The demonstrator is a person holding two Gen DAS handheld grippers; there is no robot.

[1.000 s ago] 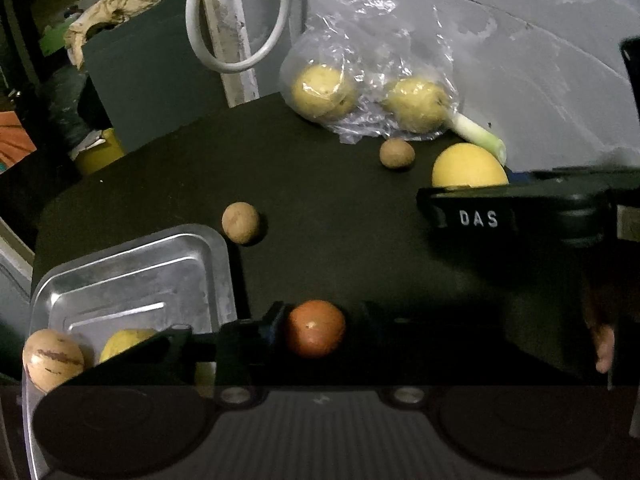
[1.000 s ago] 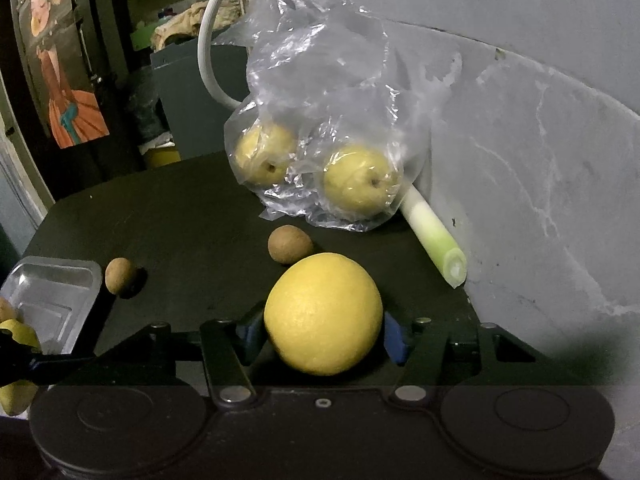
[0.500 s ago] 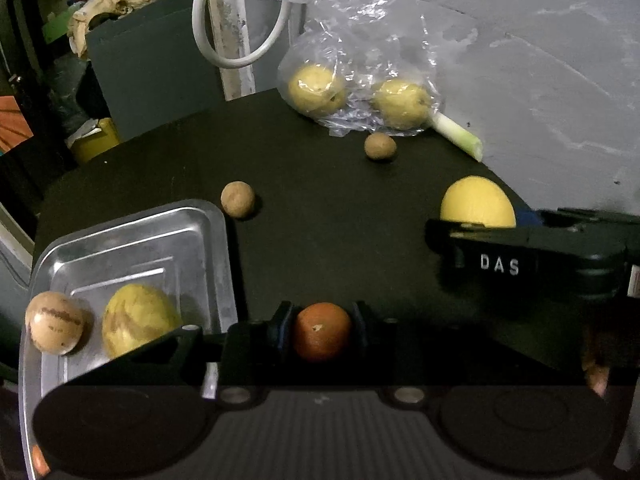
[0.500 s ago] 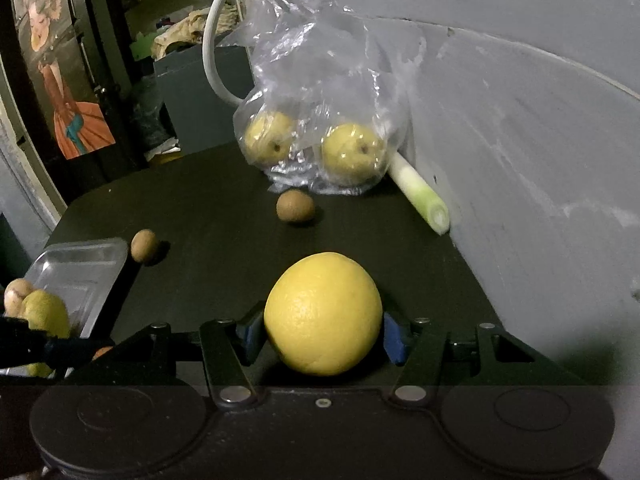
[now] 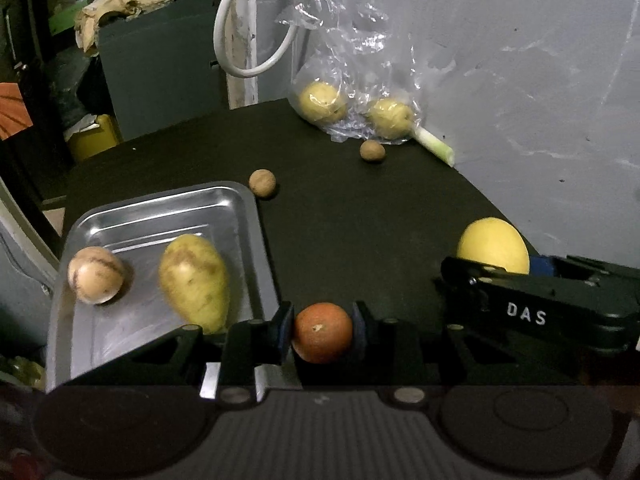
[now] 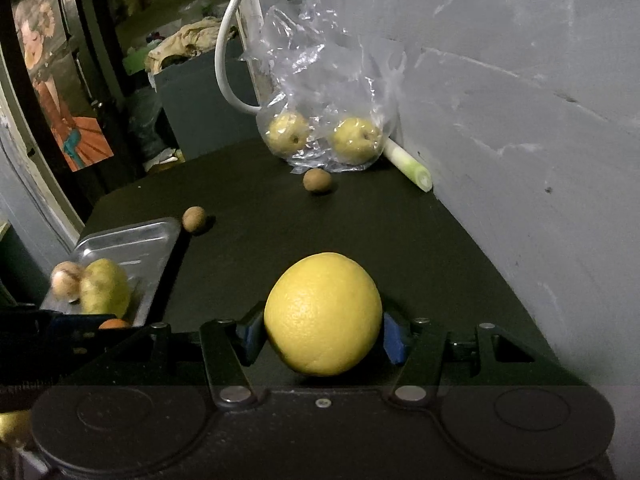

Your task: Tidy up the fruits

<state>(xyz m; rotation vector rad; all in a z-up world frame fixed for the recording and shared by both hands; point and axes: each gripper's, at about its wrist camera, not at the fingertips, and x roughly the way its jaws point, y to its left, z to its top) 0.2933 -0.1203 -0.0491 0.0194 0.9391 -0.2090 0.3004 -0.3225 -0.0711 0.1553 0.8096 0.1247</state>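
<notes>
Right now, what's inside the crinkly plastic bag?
The plastic bag holds two yellow round fruits. A green stalk pokes out beside it; the bag hides where the stalk begins.

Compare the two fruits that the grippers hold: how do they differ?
The orange fruit in the left gripper is clearly smaller than the yellow fruit in the right gripper. Its color is orange-red, the other is pale yellow. The orange fruit is close to the metal tray; the yellow fruit is nearer the grey wall. Both are round and clamped between blue pads.
</notes>
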